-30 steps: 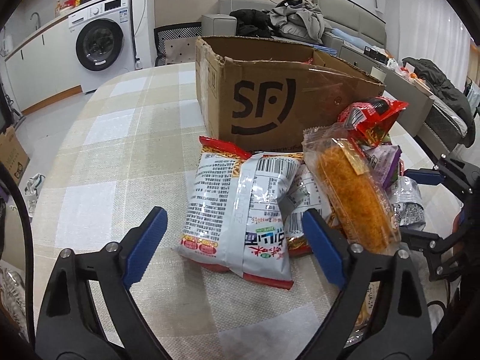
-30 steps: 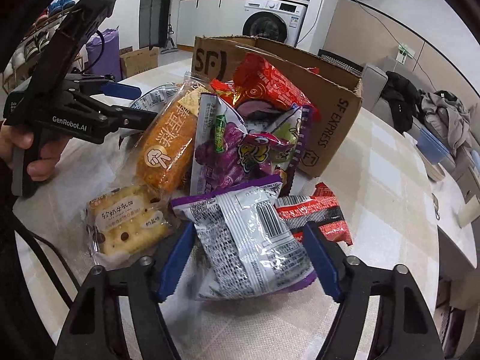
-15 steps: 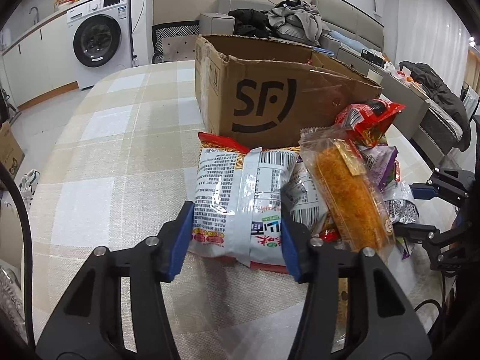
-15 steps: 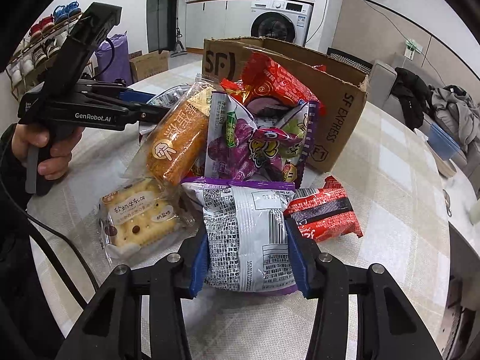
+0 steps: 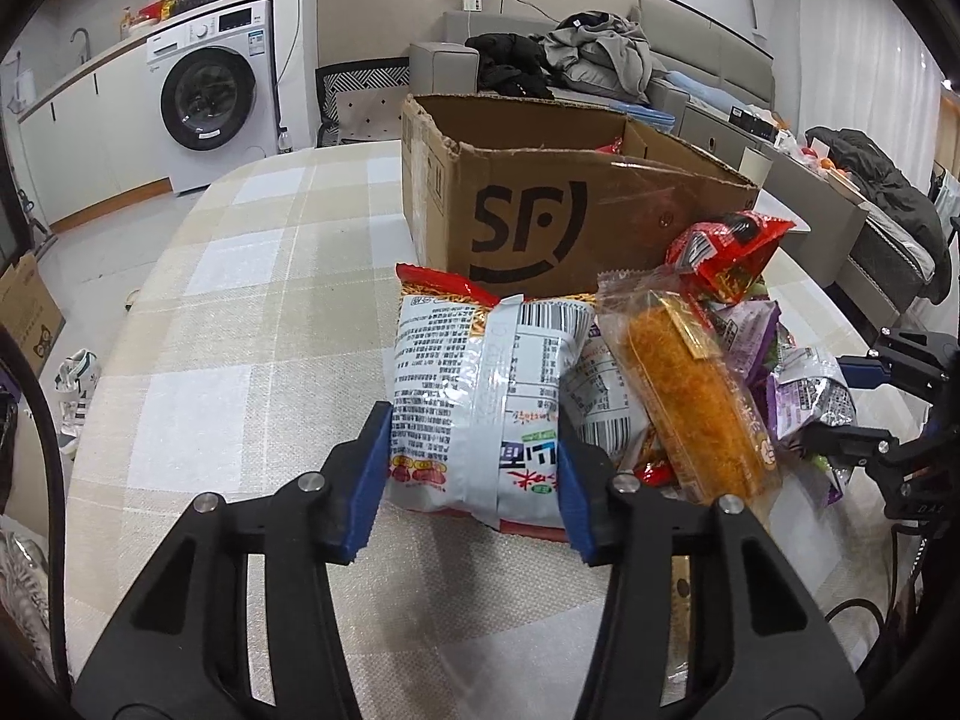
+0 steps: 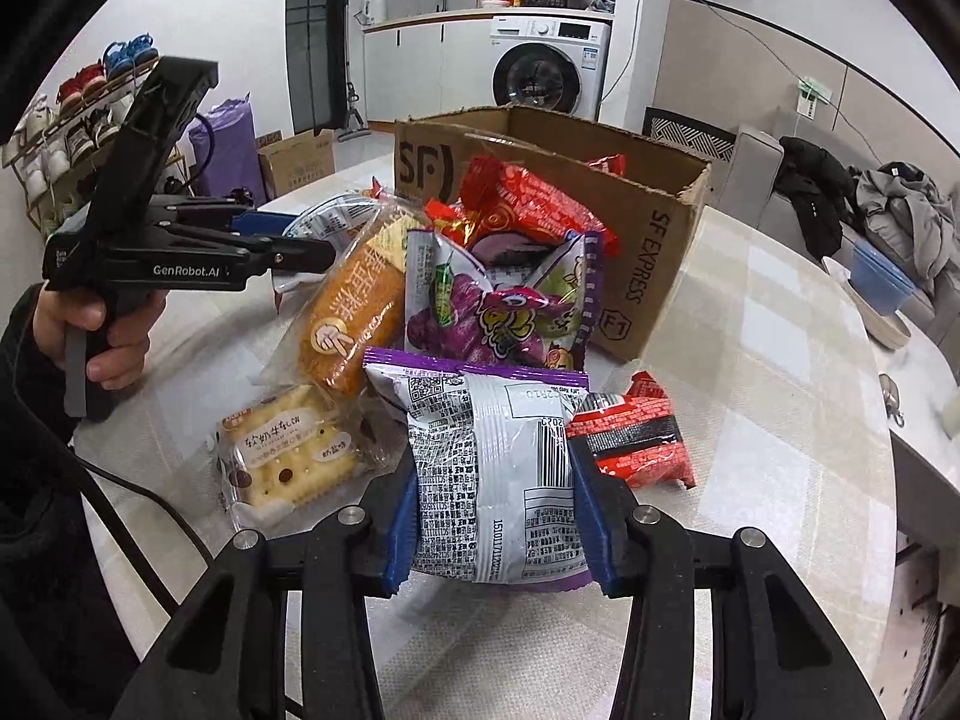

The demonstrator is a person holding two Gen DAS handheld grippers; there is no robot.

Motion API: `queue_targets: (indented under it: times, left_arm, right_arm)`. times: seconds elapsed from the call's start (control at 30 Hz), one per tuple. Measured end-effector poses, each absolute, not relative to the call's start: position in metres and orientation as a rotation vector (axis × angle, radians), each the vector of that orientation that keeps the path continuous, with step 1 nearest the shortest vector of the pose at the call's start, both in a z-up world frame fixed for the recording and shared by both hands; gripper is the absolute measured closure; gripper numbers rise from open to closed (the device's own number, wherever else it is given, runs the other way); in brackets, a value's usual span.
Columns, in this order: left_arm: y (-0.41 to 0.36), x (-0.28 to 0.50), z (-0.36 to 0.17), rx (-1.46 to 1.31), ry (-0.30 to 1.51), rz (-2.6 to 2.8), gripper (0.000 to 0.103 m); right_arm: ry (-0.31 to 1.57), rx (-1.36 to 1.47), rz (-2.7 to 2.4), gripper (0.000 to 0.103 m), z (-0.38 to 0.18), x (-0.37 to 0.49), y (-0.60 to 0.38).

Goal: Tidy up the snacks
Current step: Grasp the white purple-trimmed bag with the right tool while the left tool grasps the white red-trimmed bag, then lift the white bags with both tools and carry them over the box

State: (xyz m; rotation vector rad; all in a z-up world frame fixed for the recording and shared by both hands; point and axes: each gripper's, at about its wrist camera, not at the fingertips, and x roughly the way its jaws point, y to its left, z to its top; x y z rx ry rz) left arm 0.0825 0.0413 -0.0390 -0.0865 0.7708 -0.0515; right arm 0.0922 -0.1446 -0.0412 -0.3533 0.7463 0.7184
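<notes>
A pile of snack bags lies on the checked table in front of an open cardboard SF box (image 5: 576, 228), which also shows in the right wrist view (image 6: 648, 228). My left gripper (image 5: 471, 480) is shut on a silver-and-red noodle bag (image 5: 480, 384). My right gripper (image 6: 498, 525) is shut on a silver bag with purple edges (image 6: 498, 468). Beside them lie an orange floss-bread pack (image 5: 690, 408) (image 6: 354, 312), a purple grape-candy bag (image 6: 498, 306), a red bag (image 6: 528, 204) leaning on the box, a cracker pack (image 6: 288, 456) and a small red-and-black pack (image 6: 636, 444).
The box holds a red packet (image 6: 606, 163) at its far side. The left gripper (image 6: 180, 252) and the hand holding it show at the left of the right wrist view. A sofa with clothes (image 5: 588, 60) and a washing machine (image 5: 210, 90) stand beyond the table.
Both grippers moved forward and closed: the left onto the silver-and-red noodle bag, the right onto the silver bag with purple edges. Both bags now sit pinched between the blue pads.
</notes>
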Motion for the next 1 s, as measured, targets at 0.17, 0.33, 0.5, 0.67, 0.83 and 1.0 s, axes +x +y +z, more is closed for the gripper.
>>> queue_targets:
  times: [0.17,0.33,0.5,0.67,0.83,1.0]
  left_arm:
    - [0.042,0.073,-0.031,-0.097,0.750,-0.052,0.057]
    - [0.044,0.064,-0.024,-0.112,0.733,-0.050,0.057]
    - [0.047,0.055,-0.011,-0.128,0.699,-0.049,0.057]
    - [0.046,0.046,0.000,-0.131,0.674,-0.047,0.057]
    - [0.050,0.038,0.011,-0.145,0.649,-0.044,0.057]
    - [0.049,0.033,0.020,-0.140,0.633,-0.045,0.057]
  right_arm:
    - [0.727,-0.323,0.709,0.058,-0.035,0.094,-0.148]
    - [0.715,-0.289,0.703,0.058,-0.029,0.098,-0.154]
    - [0.699,-0.255,0.695,0.058,-0.025,0.096,-0.159]
    - [0.691,-0.222,0.678,0.058,-0.020,0.096,-0.167]
    - [0.665,-0.183,0.657,0.058,-0.011,0.096,-0.174]
    - [0.628,-0.140,0.641,0.058,-0.001,0.094,-0.182]
